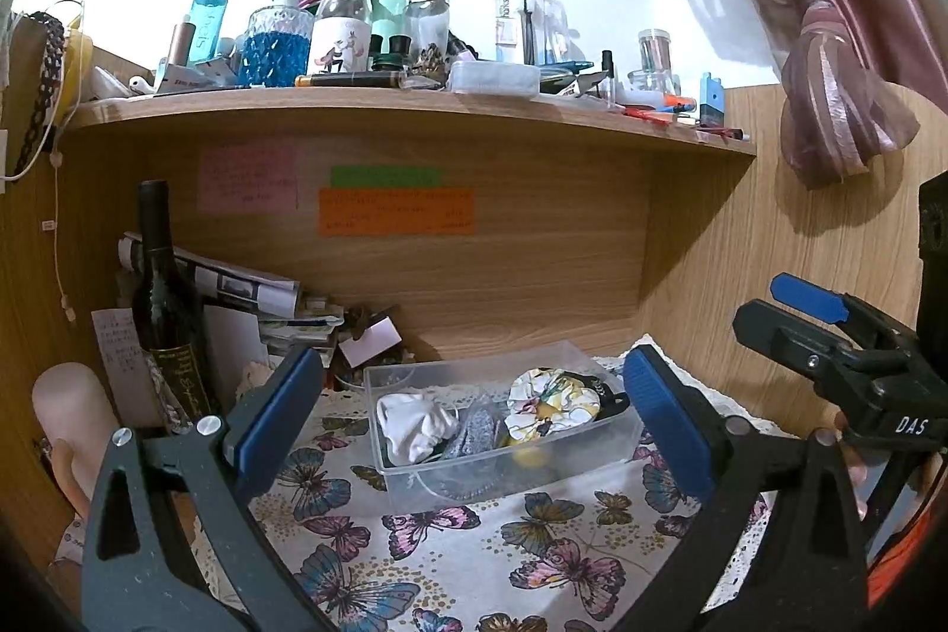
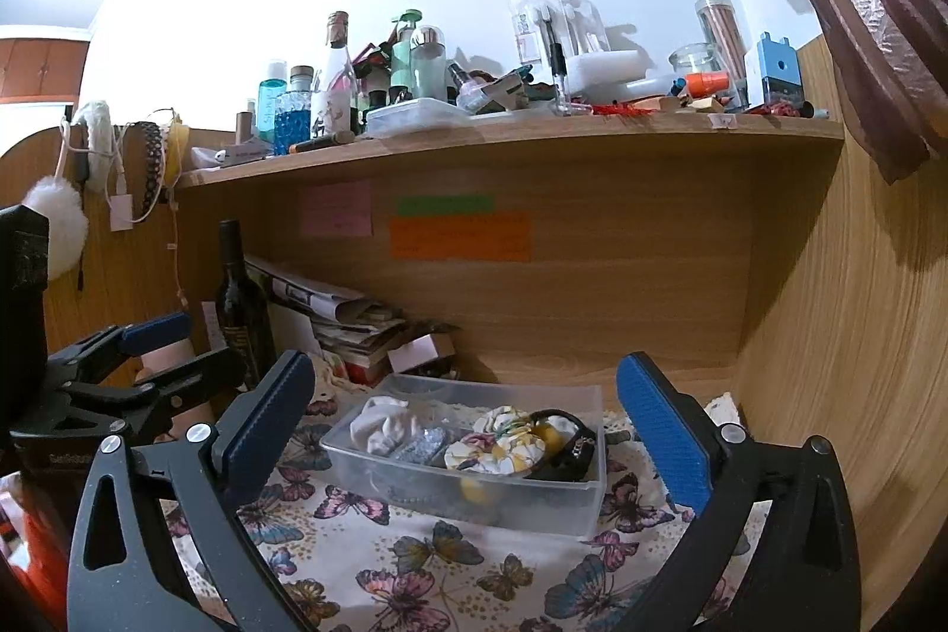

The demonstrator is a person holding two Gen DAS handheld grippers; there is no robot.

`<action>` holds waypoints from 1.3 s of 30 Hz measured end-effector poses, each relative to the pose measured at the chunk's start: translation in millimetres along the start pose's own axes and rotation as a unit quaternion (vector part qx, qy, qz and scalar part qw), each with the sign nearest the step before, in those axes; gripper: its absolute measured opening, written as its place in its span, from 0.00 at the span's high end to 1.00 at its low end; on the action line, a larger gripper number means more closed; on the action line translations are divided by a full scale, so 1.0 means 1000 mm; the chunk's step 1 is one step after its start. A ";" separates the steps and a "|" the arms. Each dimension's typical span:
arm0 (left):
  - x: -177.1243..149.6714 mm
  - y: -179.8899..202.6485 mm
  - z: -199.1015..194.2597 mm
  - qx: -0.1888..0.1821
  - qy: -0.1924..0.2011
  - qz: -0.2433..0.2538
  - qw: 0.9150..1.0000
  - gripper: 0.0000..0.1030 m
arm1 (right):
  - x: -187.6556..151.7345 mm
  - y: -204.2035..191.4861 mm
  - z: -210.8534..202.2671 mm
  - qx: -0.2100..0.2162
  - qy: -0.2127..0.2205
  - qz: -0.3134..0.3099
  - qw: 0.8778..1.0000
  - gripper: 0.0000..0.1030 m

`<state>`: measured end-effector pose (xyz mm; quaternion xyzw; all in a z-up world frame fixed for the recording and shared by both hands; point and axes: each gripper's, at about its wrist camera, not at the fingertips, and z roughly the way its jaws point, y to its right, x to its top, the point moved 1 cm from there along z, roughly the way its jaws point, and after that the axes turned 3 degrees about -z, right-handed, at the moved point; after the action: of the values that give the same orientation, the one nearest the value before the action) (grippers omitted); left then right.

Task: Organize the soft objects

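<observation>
A clear plastic bin (image 1: 503, 433) sits on a butterfly-print cloth (image 1: 438, 543) in a wooden desk nook, under a shelf (image 1: 409, 114) crowded with bottles and small clutter. Inside the bin lie 4 soft things in a row: a white cloth (image 1: 415, 424) at the left end, a grey glittery piece (image 1: 477, 433) next to it, a floral scrunchie (image 1: 554, 407) toward the right, and a black band (image 1: 607, 389) touching the scrunchie at the right end. Something yellow shows low in the bin under the scrunchie; what it is cannot be told.

The left gripper (image 1: 474, 413) hovers in front of the bin with its jaws spread wide, wider than the bin, and nothing between the blue pads (image 1: 669, 419). The right gripper (image 2: 465, 430) faces the same bin from slightly further right, jaws equally wide apart and empty. In the left view the right gripper appears at the far right edge, held by a hand; in the right view the left gripper shows at the far left.

A dark wine bottle (image 1: 163, 300) stands at the left back of the nook beside a stack of papers (image 1: 266, 300). Pink, green and orange notes (image 1: 396, 211) are stuck on the back panel. A pink curtain (image 1: 829, 39) hangs tied at the upper right.
</observation>
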<state>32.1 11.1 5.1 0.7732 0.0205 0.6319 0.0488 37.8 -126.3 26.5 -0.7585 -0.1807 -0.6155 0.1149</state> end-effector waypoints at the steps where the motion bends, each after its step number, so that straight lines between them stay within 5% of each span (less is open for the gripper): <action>1: 0.000 0.000 0.000 0.001 0.000 -0.001 1.000 0.00 | 0.000 -0.001 0.000 0.000 0.001 -0.001 1.000 0.01; 39: 0.000 0.003 -0.001 0.002 0.001 0.000 1.000 0.00 | 0.000 -0.008 -0.001 -0.001 0.002 -0.005 1.000 0.00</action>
<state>30.7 8.1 5.2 0.7726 0.0220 0.6327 0.0467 33.7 -119.7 26.6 -0.7564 -0.1830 -0.6180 0.1113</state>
